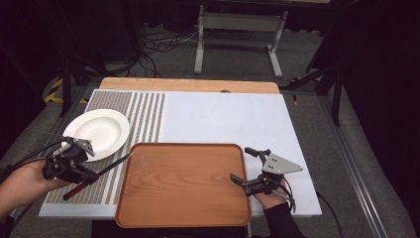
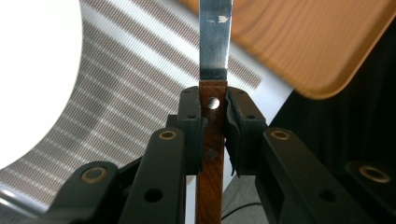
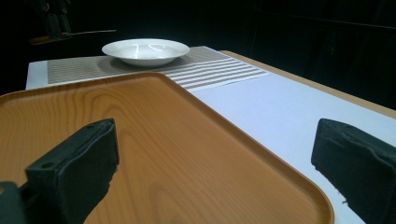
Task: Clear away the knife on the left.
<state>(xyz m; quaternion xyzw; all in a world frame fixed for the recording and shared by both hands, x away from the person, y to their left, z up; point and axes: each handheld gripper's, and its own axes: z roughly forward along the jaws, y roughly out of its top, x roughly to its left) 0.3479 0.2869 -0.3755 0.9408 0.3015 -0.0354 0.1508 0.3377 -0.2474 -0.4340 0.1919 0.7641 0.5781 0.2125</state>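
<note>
The knife (image 2: 214, 51) is sitting in my left tool (image 2: 214, 116), clamped on its wooden handle, blade tip hanging over the tray's (image 1: 183, 218) left edge beside the plate (image 1: 99, 130). I am keeping the blade level and the handle straight. My right tool (image 1: 250, 166) is gaping wide at the tray's right rim, holding nothing.

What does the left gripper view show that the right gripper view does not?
Left gripper view alone: the left tool shut on the knife at its riveted wooden handle, blade pointing toward the tray.

Right gripper view alone: the right tool open with nothing between its jaws, hovering over the tray's edge, and the whole plate rim.

Both: tray, plate, striped mat.
</note>
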